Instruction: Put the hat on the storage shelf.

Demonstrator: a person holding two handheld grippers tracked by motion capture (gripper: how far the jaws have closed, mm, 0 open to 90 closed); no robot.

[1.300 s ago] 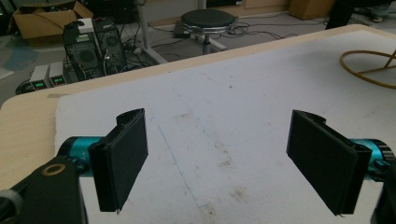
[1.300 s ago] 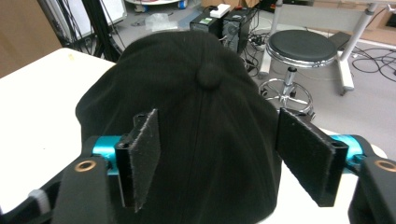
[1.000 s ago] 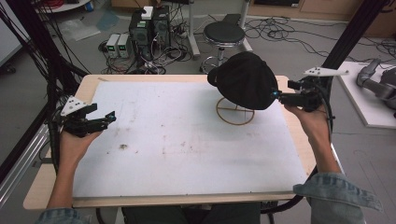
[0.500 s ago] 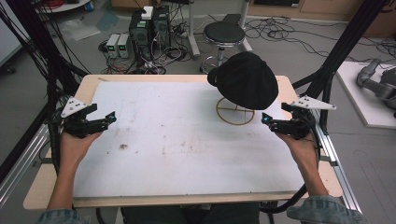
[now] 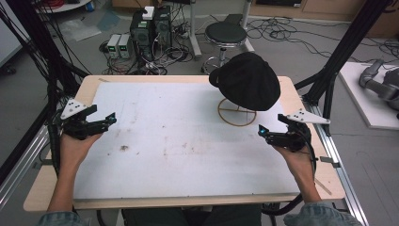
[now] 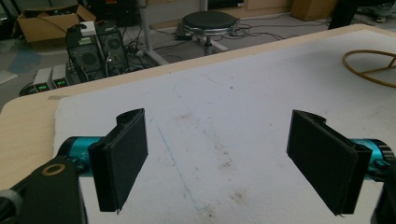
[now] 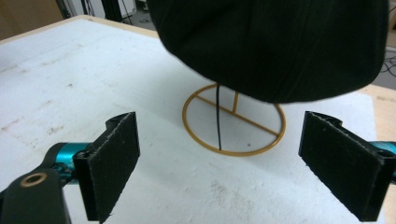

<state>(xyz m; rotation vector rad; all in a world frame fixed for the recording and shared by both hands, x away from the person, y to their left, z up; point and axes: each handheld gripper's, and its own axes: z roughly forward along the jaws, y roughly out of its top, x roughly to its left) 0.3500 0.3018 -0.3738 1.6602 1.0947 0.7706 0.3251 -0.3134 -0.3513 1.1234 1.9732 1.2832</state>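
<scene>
Black cloth on gold wire: the cap (image 5: 249,80) sits on top of its stand (image 5: 235,125), just ahead of my right tool (image 5: 261,132) and above the level of its jaws. The stand's ring lies flat on the white sheet (image 5: 188,150) that covers the bench (image 5: 84,84).

The right tool's jaws have just been opening. They now stand wide apart with nothing between them, near the ring but not touching it. My left tool (image 5: 110,117) hovers well off to the far side of the sheet from the cap, its jaws apart and empty too.

I read this as the letting-go stage: the cap is placed and the grip released. To do it well, I would keep the right tool's jaws spread and stay below the crown's lower edge, so neither pad catches the cloth. The stand looks like thin wire with a bulky load on top, so I judge that even a light brush could tip it.

The cap seems to overhang the ring on the side away from my right tool (whether it is properly centred I cannot tell from here). If it needs straightening, I would pinch the near edge of the crown lightly and leave the wire alone. The left tool is best left where it is.
</scene>
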